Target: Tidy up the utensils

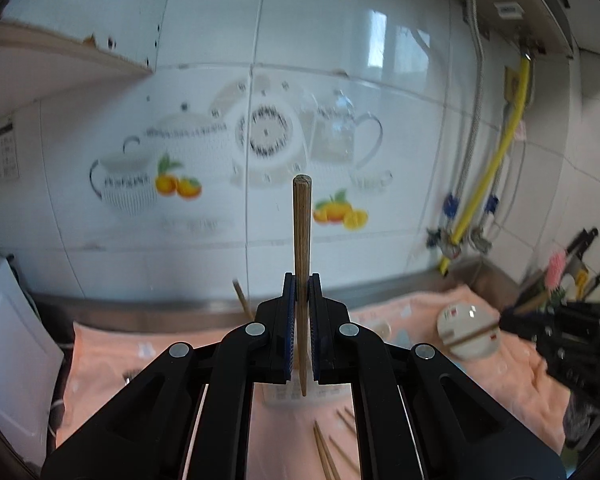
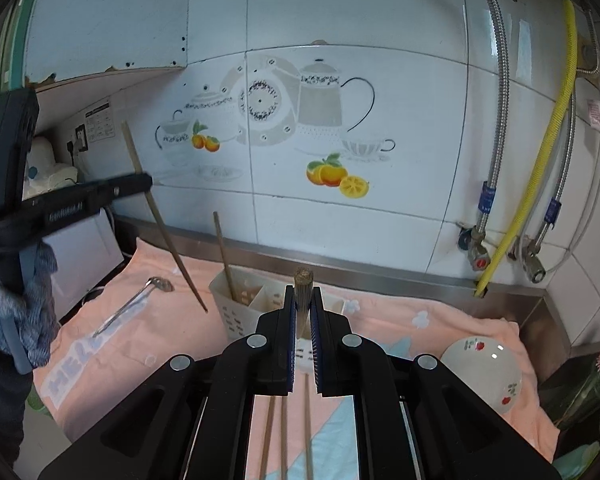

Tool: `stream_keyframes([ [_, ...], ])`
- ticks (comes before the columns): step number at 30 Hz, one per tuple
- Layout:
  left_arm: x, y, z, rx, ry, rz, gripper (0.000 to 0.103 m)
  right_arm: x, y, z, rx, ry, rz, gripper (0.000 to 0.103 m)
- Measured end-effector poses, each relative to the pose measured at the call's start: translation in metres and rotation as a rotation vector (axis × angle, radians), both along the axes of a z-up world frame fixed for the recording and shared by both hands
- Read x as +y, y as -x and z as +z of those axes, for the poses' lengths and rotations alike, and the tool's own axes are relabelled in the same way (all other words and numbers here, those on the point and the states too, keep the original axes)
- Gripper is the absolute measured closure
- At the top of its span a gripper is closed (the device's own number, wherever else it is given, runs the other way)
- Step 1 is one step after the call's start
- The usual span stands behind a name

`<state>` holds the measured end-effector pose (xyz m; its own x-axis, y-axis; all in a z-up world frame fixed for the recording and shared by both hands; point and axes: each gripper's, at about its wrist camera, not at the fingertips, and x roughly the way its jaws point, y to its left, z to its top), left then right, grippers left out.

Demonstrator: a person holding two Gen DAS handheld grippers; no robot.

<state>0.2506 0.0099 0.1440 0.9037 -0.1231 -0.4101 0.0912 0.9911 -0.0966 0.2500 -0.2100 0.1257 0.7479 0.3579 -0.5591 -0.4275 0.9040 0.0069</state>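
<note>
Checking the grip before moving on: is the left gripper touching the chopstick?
Touching. The left wrist view shows the left gripper pads clamped on the upright chopstick.

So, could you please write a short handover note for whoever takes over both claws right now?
Left claw: shut on one chopstick, held upright above the cloth.
Right claw: shut on another chopstick, raised, pointing toward the holder.
Holder: white, at the back of the cloth; one chopstick already stands in its left compartment.
Left to do: drop both held chopsticks in, then the loose chopsticks on the cloth and the spoon lying left of the holder. The bowl sits on the right.
</note>
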Motion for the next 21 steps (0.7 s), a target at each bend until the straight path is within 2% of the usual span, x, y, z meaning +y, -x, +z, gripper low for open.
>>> stream_keyframes([
  [4,0.006,-0.020,0.004,-0.015,0.020,0.028,0.097,0.001,-0.011,0.003,0.000,0.012,-0.014,0.096],
  [8,0.013,-0.041,-0.006,-0.003,0.054,0.052,0.098,0.002,-0.023,0.002,0.010,0.021,-0.024,0.096],
  [17,0.027,-0.077,-0.056,0.102,0.127,0.069,0.098,0.007,-0.046,-0.018,0.059,0.047,-0.034,0.096],
  [21,0.030,-0.083,-0.070,0.130,0.125,0.073,0.098,0.010,-0.051,-0.028,0.078,0.059,-0.031,0.096],
])
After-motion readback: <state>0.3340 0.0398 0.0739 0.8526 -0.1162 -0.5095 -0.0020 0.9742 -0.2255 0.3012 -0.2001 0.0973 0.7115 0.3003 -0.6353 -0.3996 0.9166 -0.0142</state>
